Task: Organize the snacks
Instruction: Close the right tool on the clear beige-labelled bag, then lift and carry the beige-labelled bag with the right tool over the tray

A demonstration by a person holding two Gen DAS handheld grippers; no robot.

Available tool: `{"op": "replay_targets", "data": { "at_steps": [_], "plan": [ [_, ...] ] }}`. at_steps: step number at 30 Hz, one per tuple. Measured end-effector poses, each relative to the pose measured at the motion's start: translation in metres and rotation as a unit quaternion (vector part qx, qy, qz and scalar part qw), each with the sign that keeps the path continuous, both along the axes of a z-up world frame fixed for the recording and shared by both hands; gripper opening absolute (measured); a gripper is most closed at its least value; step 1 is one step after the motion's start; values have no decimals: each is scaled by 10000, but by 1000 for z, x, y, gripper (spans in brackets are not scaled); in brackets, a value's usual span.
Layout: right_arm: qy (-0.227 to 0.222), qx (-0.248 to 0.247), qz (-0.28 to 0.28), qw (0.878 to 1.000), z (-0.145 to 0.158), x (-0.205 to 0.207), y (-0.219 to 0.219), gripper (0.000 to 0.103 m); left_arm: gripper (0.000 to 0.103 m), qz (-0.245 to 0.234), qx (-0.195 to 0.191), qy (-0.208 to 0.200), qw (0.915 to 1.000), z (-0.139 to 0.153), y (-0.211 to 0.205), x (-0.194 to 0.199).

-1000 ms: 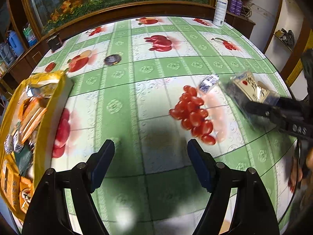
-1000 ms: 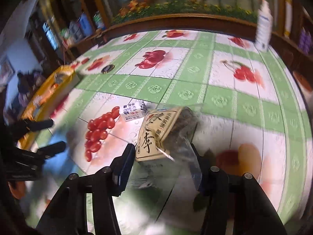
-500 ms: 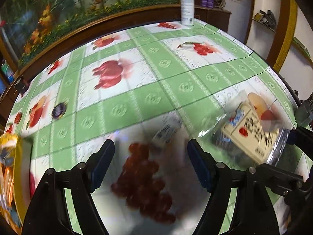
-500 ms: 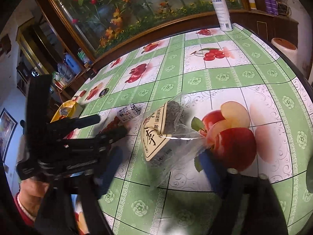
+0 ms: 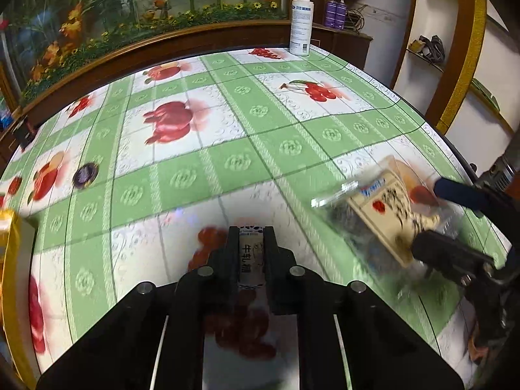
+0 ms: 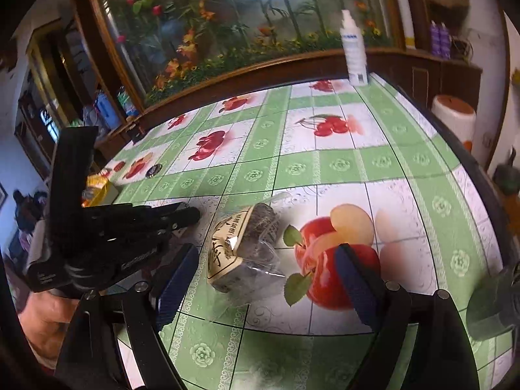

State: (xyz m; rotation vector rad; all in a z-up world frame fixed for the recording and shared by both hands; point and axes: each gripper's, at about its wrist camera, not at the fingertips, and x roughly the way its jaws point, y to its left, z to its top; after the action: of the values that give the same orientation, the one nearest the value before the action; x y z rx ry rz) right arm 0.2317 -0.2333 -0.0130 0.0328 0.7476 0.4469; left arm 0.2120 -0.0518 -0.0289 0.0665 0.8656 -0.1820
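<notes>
My left gripper (image 5: 249, 243) is shut on a small white milk candy packet (image 5: 249, 258) with black print, low over the green fruit tablecloth. It also shows from the side in the right wrist view (image 6: 191, 214). A clear bag with a beige label and dark snacks (image 5: 386, 217) lies on the table to its right. My right gripper (image 6: 265, 279) is open with its jaws on either side of that bag (image 6: 243, 247), which rests on the cloth. The yellow snack box (image 6: 97, 185) stands at the table's left edge.
A white spray bottle (image 5: 301, 19) stands at the far table edge. A small dark round item (image 5: 85, 174) lies on the cloth at left. The yellow box's rim (image 5: 8, 237) shows at the left edge. A wooden-framed flower panel runs behind the table.
My left gripper moved forward over the small packet and shut on it. My right gripper let go of the clear bag earlier and now stands open around it.
</notes>
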Motion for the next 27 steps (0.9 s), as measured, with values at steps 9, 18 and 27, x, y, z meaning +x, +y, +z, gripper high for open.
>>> {"op": "replay_targets", "data": {
  "at_steps": [9,18,27],
  "plan": [
    [-106,-1329,382,9903,-12,5,52,87,11,730,94,129,9972,-4,40,-62],
    [320,-1158,374,9920,-22,-1,54,56,11,1308,-267,183,9909,-11,87,-114],
    [451,-635,1138,9904,-22,-53,98,51,11,1624,-645,188,9844,-14,124,-158]
  ]
}}
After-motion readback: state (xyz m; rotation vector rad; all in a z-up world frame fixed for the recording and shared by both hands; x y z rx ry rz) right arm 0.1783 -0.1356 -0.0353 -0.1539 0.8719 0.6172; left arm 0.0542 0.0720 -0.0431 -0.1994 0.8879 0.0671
